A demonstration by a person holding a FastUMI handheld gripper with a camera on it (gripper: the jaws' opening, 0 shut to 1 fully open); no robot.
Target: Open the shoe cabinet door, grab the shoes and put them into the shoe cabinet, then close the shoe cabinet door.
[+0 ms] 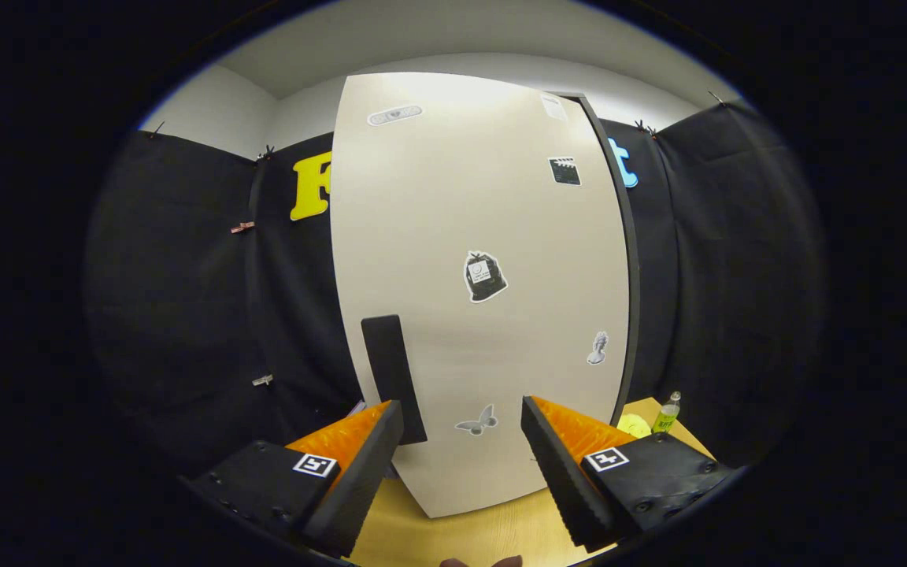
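Gripper view, claw (461,433) spread wide, holding nothing, just before cabinet door (485,299), left finger by dark handle (393,378)

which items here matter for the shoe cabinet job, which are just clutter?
Job:
shoe cabinet door, shut
black handle, near its left edge
gripper, open, fingers apart just short of the door

Clutter:
bottle, on the wooden surface right of the cabinet
yellow object beside it

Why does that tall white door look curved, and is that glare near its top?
Gripper view: the fisheye lens bows the cabinet door, straight in reality; overhead light washes out its top; the open gripper stays sharp ahead of the dark handle.
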